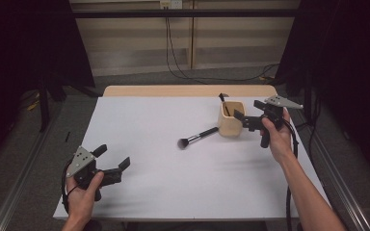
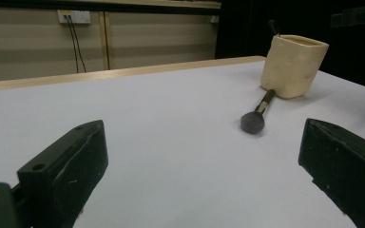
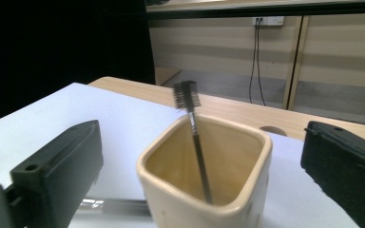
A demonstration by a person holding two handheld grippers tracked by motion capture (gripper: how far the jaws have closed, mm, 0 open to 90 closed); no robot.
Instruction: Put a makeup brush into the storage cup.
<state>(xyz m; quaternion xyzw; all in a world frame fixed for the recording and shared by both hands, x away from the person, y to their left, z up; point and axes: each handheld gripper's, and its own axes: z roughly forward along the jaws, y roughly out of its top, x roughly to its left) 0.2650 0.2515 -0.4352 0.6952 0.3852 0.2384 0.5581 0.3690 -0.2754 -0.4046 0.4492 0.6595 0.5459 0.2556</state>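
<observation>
A cream, square-mouthed ceramic holder cup (image 1: 231, 120) stands on the white table (image 1: 173, 183) toward its far right side; a thin black-handled spoolie brush (image 3: 192, 128) stands inside it, leaning on the rim with its bristle head above the opening. A black-handled powder brush with a silver ferrule and a dark, soft, rounded head (image 1: 197, 137) lies flat on the table, its handle end touching or just beside the base of the cup and its head pointing toward the table centre. The powder brush is judged light and rigid along the handle, with a smooth round shaft that may roll or slip; grip across the handle or ferrule, not the compressible bristles. The cup is judged heavier, hard-glazed and breakable; avoid tipping it. The right gripper (image 1: 245, 120) is held just beside the cup, jaws wide with nothing between them. The left gripper (image 1: 113, 161) hovers near the front left corner, well apart from both brushes, jaws wide and empty. No brand, label or legible writing is visible on any item.
</observation>
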